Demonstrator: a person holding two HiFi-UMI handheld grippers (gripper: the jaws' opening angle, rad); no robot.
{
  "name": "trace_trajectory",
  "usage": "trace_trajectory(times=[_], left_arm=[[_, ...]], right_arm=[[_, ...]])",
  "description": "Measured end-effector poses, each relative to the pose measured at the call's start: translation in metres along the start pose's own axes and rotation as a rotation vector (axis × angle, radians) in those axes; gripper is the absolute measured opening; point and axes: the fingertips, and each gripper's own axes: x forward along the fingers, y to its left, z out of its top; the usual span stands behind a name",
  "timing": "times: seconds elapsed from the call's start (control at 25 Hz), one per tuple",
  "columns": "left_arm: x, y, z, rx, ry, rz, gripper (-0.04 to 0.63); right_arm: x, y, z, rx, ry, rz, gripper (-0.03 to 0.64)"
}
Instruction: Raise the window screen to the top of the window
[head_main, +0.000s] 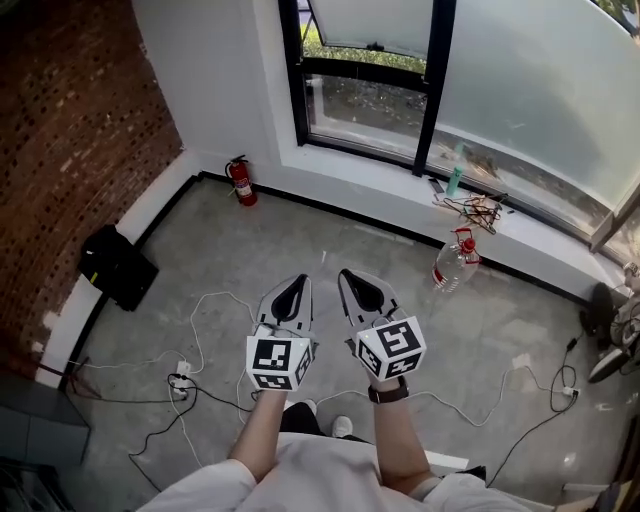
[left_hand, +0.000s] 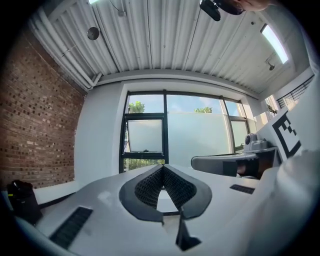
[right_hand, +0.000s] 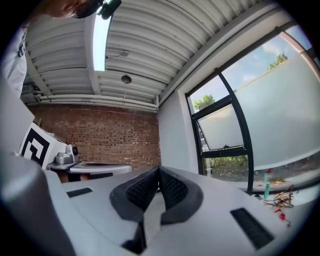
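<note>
The window (head_main: 430, 70) has a black frame and stands across the room above a white sill. A frosted screen (head_main: 540, 90) covers the lower part of its wide pane; in the left gripper view, clear sky shows above the frosted screen (left_hand: 197, 137). In the right gripper view the screen (right_hand: 280, 115) lies to the right. My left gripper (head_main: 298, 281) and right gripper (head_main: 352, 275) hover side by side over the floor, well short of the window, pointing level toward it. Both are shut with nothing between the pads: the left gripper (left_hand: 163, 168) and right gripper (right_hand: 159, 170) each have their tips meeting.
A small tilted pane (left_hand: 145, 136) sits left of the screen. A red fire extinguisher (head_main: 241, 182) stands by the wall and a black bag (head_main: 117, 266) lies at the left. A green bottle (head_main: 455, 178) and wires rest on the sill. A red-capped bottle (head_main: 456, 260) and cables (head_main: 190, 380) are on the floor.
</note>
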Motion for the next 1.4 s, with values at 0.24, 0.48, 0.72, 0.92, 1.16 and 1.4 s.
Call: trace_trajectory(times=[0.24,0.48,0.72,0.92,1.16,1.4], left_arm=[[0.012,0.031,-0.007,-0.015,0.005,0.027,0.002],[0.043,0.070,-0.014,-0.014,0.003,0.001,0.002],[0.060,0.151,-0.008,-0.035,-0.010,0.004,0.002],[0.065,0.233,-0.005,-0.030,-0.034,0.027,0.002],[0.085,0.294,-0.028,-0.045,-0.013,0.094,0.002],[0.130,0.327,-0.051,-0.074,0.014,0.098,0.002]], right_arm=[[0.031,0.004,-0.011,0.023,0.022,0.018,0.003],[0.083,-0.008,-0.007,0.010,0.010,-0.004,0.003],[0.170,0.008,-0.001,-0.001,0.004,0.010,0.003],[0.251,0.049,0.006,-0.040,-0.027,0.036,0.003],[0.302,0.054,-0.003,-0.067,-0.025,-0.001,0.003],[0.359,0.016,-0.031,-0.031,0.038,-0.026,0.003]])
